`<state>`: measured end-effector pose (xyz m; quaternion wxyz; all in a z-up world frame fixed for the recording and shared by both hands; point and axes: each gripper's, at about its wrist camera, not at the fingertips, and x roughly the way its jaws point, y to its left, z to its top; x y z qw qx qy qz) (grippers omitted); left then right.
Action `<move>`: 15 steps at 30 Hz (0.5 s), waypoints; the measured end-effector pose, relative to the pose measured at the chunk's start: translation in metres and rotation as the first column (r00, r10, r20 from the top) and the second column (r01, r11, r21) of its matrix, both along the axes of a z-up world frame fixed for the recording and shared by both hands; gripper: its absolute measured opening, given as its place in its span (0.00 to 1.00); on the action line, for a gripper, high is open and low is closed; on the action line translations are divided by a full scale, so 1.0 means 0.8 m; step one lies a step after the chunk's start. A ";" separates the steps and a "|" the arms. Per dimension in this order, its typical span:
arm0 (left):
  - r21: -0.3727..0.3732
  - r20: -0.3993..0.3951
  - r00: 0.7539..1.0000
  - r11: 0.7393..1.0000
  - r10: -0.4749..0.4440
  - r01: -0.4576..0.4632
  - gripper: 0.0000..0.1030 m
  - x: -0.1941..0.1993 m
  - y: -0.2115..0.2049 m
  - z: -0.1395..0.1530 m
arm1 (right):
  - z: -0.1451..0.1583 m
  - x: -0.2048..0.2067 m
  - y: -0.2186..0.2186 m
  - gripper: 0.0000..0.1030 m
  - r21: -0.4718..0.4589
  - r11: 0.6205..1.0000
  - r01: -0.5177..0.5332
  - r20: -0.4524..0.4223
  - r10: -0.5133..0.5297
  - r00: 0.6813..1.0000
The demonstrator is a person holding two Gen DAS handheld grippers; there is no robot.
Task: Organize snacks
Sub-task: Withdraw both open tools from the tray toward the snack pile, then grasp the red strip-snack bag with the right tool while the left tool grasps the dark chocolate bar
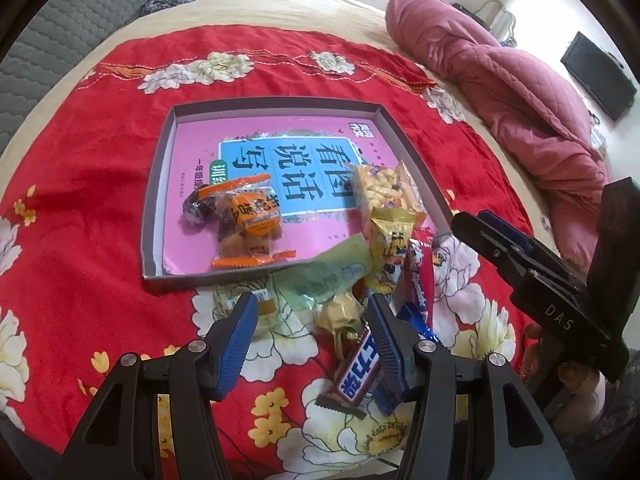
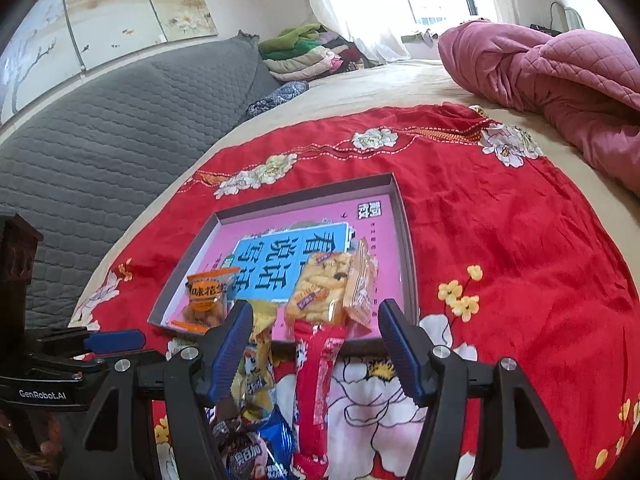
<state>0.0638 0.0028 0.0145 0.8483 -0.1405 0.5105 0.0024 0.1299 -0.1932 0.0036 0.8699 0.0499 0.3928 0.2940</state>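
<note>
Fingers of the left gripper [image 1: 312,320] stand apart, released, gripping nothing. They hover over a heap of snacks on a red flowered cloth [image 1: 100,168] spread on a bed. Between them lie a pale green packet [image 1: 320,276] and a gold-wrapped sweet [image 1: 340,312]. A brown chocolate bar [image 1: 352,376] lies under the finger at 3 o'clock; whether they touch cannot be told.

Fingers of the right gripper [image 2: 316,344] are also parted and empty. A long red packet [image 2: 316,372] and a yellow packet [image 2: 256,364] lie below them on the cloth, with a blue wrapper [image 2: 276,440] at 6 o'clock.

At 12 o'clock from both grippers sits a shallow grey tray [image 1: 160,184] lined with a pink book cover. It already holds an orange peanut bag [image 1: 244,216] at its 7 o'clock corner and a clear bag of rice crackers [image 1: 380,188] at its 5 o'clock side. The yellow and red packets lean over the tray's near rim.

By the look of them, every snack is light, and the film wrappers are thin, crinkly and slippery. The crackers would probably crush under a hard squeeze. A safer hold seems to be the flat crimped end seal of each packet. The chocolate bar looks stiffer, so it could be taken across its middle. The heap overlaps, so lifting one piece may drag its neighbours.
</note>
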 end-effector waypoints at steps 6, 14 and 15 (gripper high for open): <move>-0.010 -0.009 1.000 1.000 -0.027 0.026 0.57 -0.006 -0.007 -0.005 | -0.004 -0.011 -0.002 0.63 -0.011 1.000 -0.003 -0.016 0.003 1.000; -0.010 -0.017 0.998 0.998 -0.060 0.059 0.57 -0.012 -0.015 -0.009 | -0.010 -0.017 -0.002 0.63 -0.025 1.000 -0.011 -0.036 0.010 0.999; -0.015 -0.019 0.998 0.998 -0.063 0.063 0.57 -0.012 -0.016 -0.010 | -0.010 -0.018 -0.002 0.63 -0.026 1.000 -0.013 -0.038 0.012 0.999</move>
